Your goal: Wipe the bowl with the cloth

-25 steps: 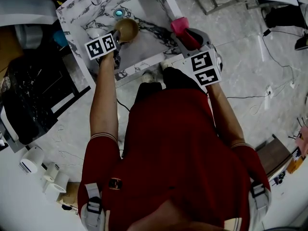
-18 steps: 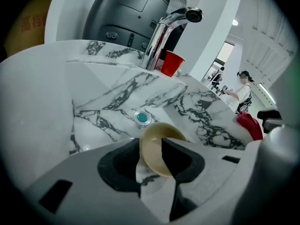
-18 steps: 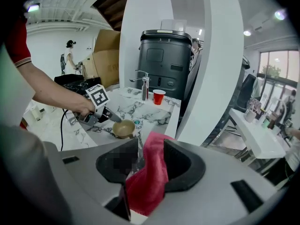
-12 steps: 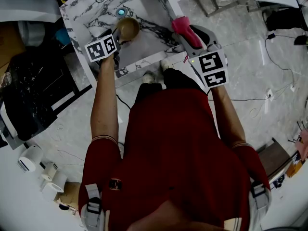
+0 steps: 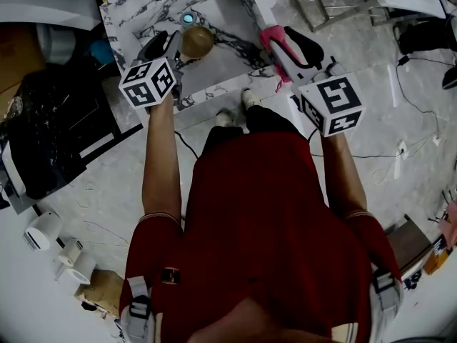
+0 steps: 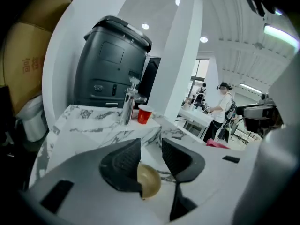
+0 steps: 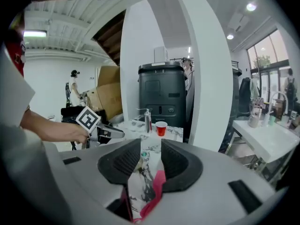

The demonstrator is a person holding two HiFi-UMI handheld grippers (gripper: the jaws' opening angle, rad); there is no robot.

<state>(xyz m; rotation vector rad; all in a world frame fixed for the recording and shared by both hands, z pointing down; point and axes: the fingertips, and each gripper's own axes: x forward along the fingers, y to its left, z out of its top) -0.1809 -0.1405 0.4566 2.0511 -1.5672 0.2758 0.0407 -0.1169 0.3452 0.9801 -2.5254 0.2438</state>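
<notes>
Pink cloth (image 5: 273,45) sits low between the closing jaws of the right gripper (image 5: 285,40), raised over the right edge of the sink (image 5: 214,89). The brown bowl (image 5: 196,41) lies loose in the basin near the drain (image 5: 188,18), left of the cloth. The left gripper (image 5: 166,48) hovers just beside the bowl, jaws wide apart and empty. It is the nearer one and probably best placed to steady the bowl.

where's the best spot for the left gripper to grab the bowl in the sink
Probably the near rim, from above: the bowl looks mouth-up in the sink, so one jaw goes inside its thin wall, one outside. The left gripper hangs open near it.
</notes>
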